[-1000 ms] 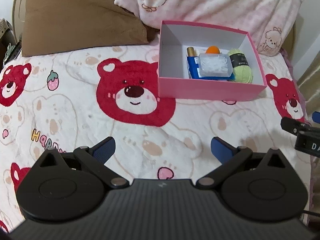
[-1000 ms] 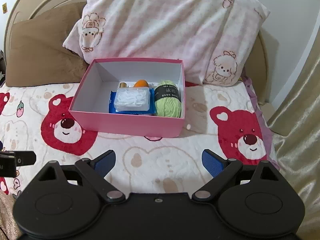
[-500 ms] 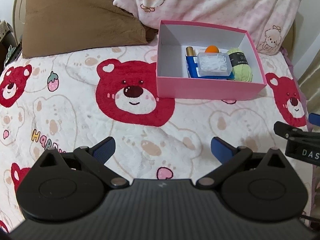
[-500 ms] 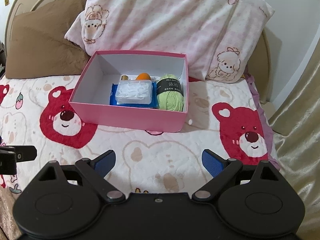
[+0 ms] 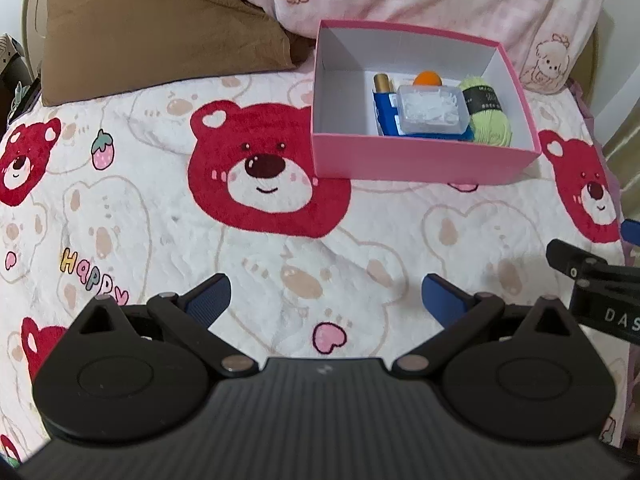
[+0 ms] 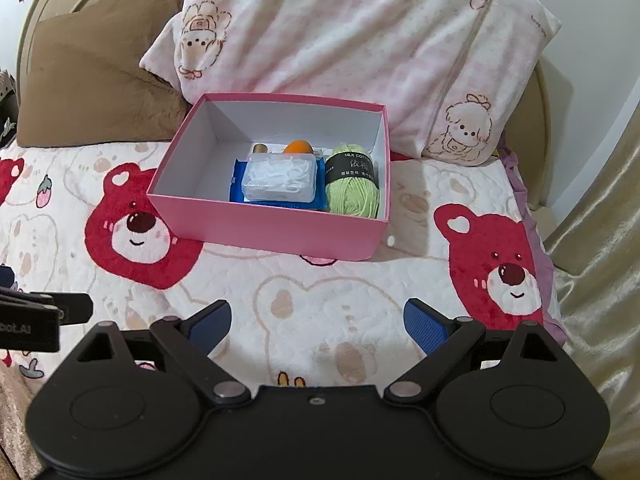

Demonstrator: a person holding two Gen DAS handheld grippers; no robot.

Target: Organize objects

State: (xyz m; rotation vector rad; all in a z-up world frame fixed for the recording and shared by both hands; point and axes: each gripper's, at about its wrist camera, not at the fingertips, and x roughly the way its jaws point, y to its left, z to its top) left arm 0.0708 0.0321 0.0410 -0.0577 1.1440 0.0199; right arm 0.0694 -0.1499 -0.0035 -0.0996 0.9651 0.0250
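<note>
Left wrist: left gripper (image 5: 326,294) spread wide, empty, over bear-print blanket (image 5: 160,208) reading "HAPPY". Pink box (image 5: 420,160) sits ahead-right, near pillows.

Right wrist: right gripper (image 6: 318,326) also spread, empty. Only here the green yarn (image 6: 352,192) label shows "MILK COT…"; skein's long axis runs front-to-back along the box's right wall, beside clear plastic case (image 6: 280,178).

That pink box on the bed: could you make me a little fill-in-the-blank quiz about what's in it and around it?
1. The ball of yarn in the pink box is light ____.
2. The clear plastic case lies on top of a ____ packet.
3. Both pairs of fingers, left gripper and right gripper, are spread ____ and hold nothing.
4. The bedspread is printed with red ____.

Missing words: green; blue; open; bears
</note>
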